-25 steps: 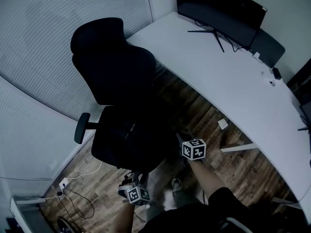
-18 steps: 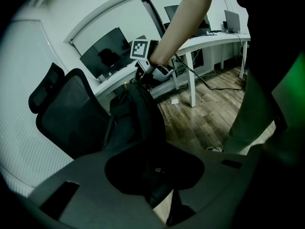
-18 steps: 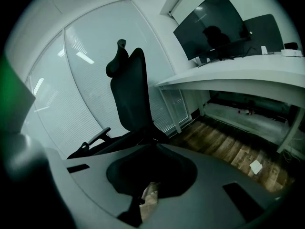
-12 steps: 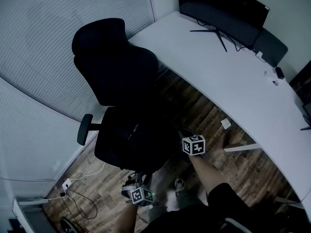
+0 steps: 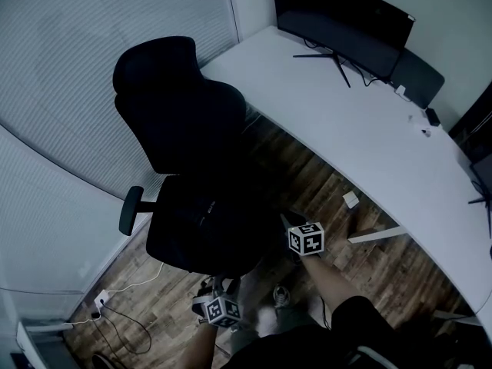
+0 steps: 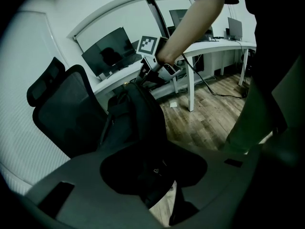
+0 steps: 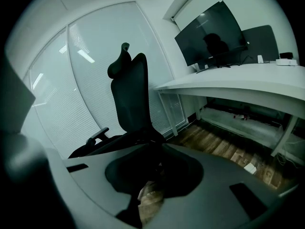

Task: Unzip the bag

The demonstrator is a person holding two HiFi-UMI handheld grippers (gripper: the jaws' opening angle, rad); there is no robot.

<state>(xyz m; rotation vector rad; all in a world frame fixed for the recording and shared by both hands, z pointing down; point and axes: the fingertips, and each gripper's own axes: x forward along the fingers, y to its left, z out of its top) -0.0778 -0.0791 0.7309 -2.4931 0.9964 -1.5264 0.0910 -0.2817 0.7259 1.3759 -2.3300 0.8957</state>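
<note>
- The head view takes in the whole room from above: a black chair (image 5: 173, 106), a long white worktop (image 5: 361, 137) with a dark monitor (image 5: 338, 21) at its far end, and a wooden floor (image 5: 307, 175). From here the bag (image 5: 207, 221) on the chair seat is only a black mass against black upholstery.
- The left tool's view alone shows the bag's shape: it stands upright on the seat, leaning towards the chair back. It also shows the right tool (image 6: 142, 78) from outside, its tip meeting the top edge of the bag, with a bare forearm (image 6: 190, 27) behind it.
- The right tool's view shows the chair's headrest and armrest from the side, and the space under the worktop.
- The left tool (image 5: 214, 287) sits at the near edge of the seat, low against the bag. Its jaws are spread and have just been opening, with a dark fold of the bag between them. It is too dark to tell whether the pads touch the fold.
- The right tool's jaws are pressed almost together on a small dark piece at the bag's top. Its own view is too dim to name that piece.
- The zip line cannot be made out in any view.
- The person's body is cut off at the bottom of the head view.
</note>
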